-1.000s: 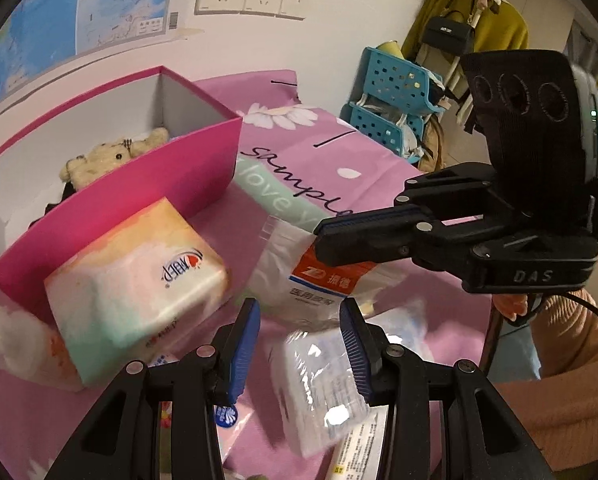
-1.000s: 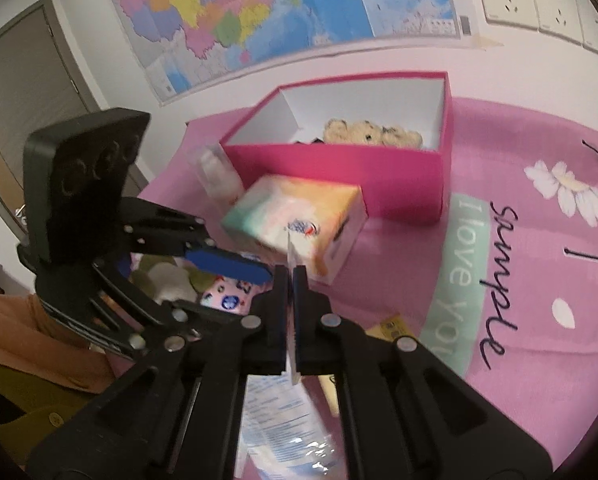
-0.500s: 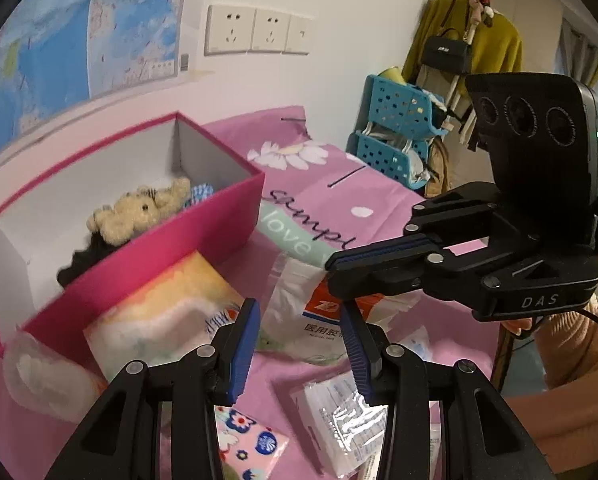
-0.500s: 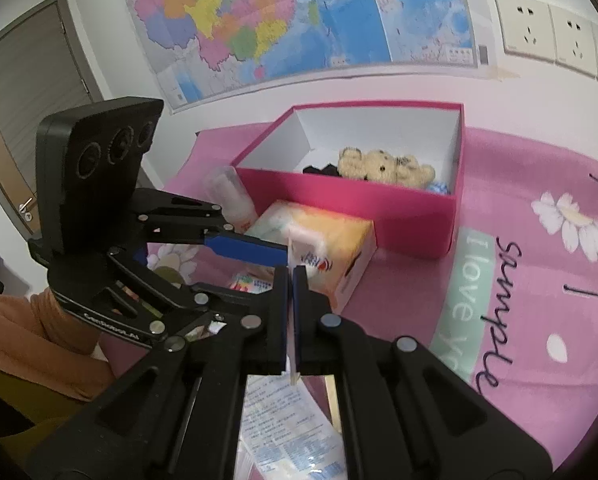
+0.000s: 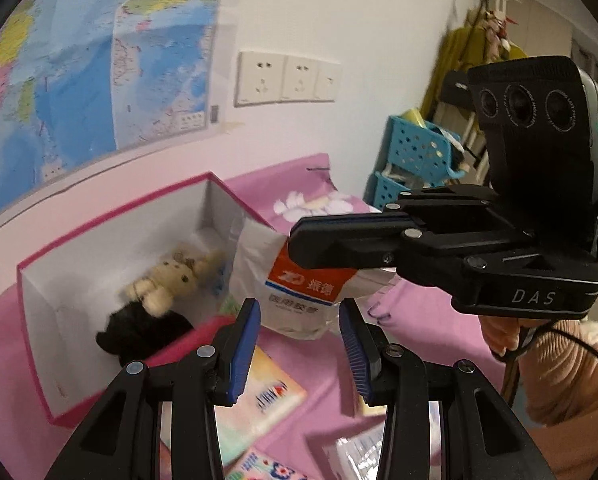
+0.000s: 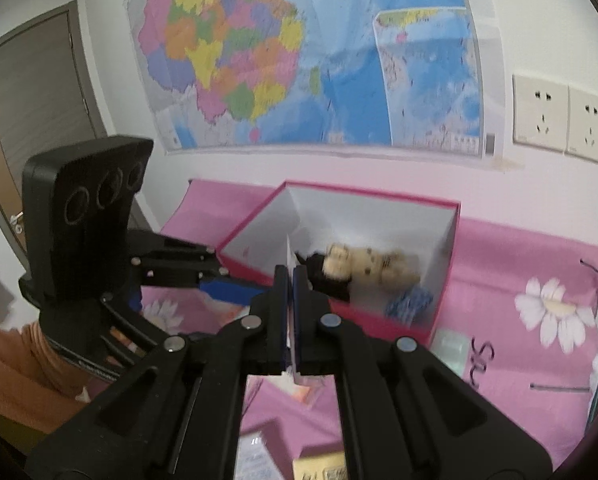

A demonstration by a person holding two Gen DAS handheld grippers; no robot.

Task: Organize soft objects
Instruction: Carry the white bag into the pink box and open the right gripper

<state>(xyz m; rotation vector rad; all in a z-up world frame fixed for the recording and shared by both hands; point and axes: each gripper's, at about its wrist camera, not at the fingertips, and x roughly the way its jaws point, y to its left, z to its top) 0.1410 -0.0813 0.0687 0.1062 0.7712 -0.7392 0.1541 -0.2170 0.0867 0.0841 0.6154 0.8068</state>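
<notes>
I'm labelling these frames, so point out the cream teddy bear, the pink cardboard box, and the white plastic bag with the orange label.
Cream teddy bear (image 5: 171,280), left wrist view, body.
Pink cardboard box (image 6: 445,280), right wrist view, white inner right wall.
White plastic bag with the orange label (image 5: 295,300), left wrist view, printed front.

White plastic packet (image 5: 295,280) hanging upright above pink box (image 5: 131,216) with teddy (image 5: 171,280).

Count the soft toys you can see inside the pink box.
2, both in the pink box: a beige teddy lying mid-box and a black plush touching it by the near wall. A blue item beside them is too blurred to identify; others may be hidden.
</notes>
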